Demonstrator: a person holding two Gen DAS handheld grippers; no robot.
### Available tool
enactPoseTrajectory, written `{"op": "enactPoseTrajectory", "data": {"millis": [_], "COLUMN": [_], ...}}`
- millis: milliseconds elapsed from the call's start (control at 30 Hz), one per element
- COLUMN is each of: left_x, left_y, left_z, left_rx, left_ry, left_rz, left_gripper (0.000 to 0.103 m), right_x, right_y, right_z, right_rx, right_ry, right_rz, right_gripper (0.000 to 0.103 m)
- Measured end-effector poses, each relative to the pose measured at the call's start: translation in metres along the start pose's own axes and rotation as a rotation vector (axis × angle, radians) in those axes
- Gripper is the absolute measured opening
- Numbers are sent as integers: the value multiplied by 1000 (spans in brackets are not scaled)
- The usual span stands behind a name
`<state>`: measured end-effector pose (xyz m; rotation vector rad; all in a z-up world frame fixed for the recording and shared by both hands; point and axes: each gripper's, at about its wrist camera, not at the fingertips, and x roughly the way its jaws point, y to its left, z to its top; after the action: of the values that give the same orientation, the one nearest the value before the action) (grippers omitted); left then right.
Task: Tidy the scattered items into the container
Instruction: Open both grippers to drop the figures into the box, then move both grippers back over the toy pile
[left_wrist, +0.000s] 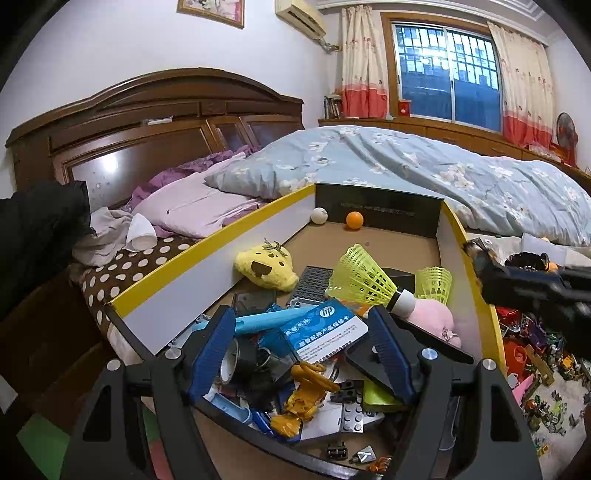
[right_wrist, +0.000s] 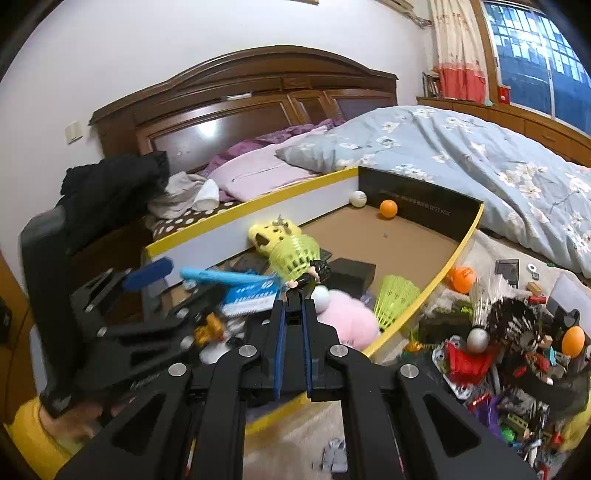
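Bedroom: box (left_wrist: 207, 254) on bed (left_wrist: 424, 173), window (left_wrist: 447, 70) at one o'clock; left tool (left_wrist: 303, 350) wide, right tool (right_wrist: 293, 317) gripping a small figure (right_wrist: 308, 277)

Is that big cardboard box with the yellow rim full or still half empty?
Partly filled. The box has toys piled at its near end, while the far end shows bare floor with only a white ball and an orange ball.

Two balls (left_wrist: 336, 218) at the box's (left_wrist: 192, 258) far wall. Toys piled at its near end. More toys (right_wrist: 517, 354) on bed, right of box.
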<state>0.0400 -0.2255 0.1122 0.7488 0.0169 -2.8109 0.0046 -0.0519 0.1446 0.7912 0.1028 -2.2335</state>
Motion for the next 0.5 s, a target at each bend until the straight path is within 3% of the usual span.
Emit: {"op": "enactPoseTrajectory", "data": {"millis": [33,67,100,167,500], "left_x": [0,0,-1,-2,-4], "left_y": [0,0,0,0,-12], "left_z": [0,0,0,0,0], "left_rx": [-1,-3,-4,-4,-5], "left_ry": [1,3,3,3,7], "left_rz": [2,3,2,-2,-36], "left_gripper": [75,76,78,78,79], "right_x": [3,6,8,6,-22], "right_y": [-3,-6,-10,-13,-24], "right_z": [2,5,6,6,-5], "right_rx": [17,42,72,92,101], "right_ry": [6,16,21,3,-29], "right_rz": [19,39,47,36,3], "right_gripper": [10,19,34,44,44]}}
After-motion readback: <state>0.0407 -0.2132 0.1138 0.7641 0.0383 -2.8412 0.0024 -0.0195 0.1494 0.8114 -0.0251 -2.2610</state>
